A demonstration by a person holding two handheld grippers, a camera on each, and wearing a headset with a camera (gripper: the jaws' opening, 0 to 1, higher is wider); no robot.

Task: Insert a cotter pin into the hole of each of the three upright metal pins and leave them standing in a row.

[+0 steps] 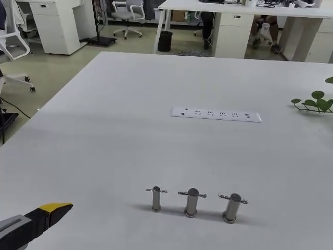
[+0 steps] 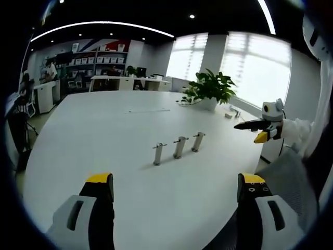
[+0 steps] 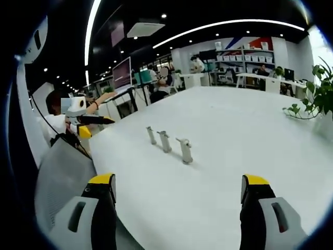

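The three metal pins stood upright in a row at about 6 o'clock in the head view, near the front of the counter [image 1: 104, 135]. The left pin [image 1: 156, 200], middle pin [image 1: 191, 204] and right pin [image 1: 230, 209] were apart from one another, and each had a cotter pin [image 1: 232, 198] crossing near its top. To my eye the job looked finished, so the danger now was a careless sweep. A jaw brushing a pin could topple it or nudge a cotter pin out of its hole, and one falling pin might knock its neighbour. The left hand-held gripper [image 2: 175, 179] sat at 8 o'clock from the row, well apart, its jaws spread wide and empty. The right hand-held gripper [image 3: 178, 179] was likewise spread and held nothing. A white power strip [image 1: 216, 114] lay at 12 o'clock beyond the pins, and a leafy plant [image 1: 315, 102] trailed in at 2 o'clock. Neither stood between the grippers and the row.
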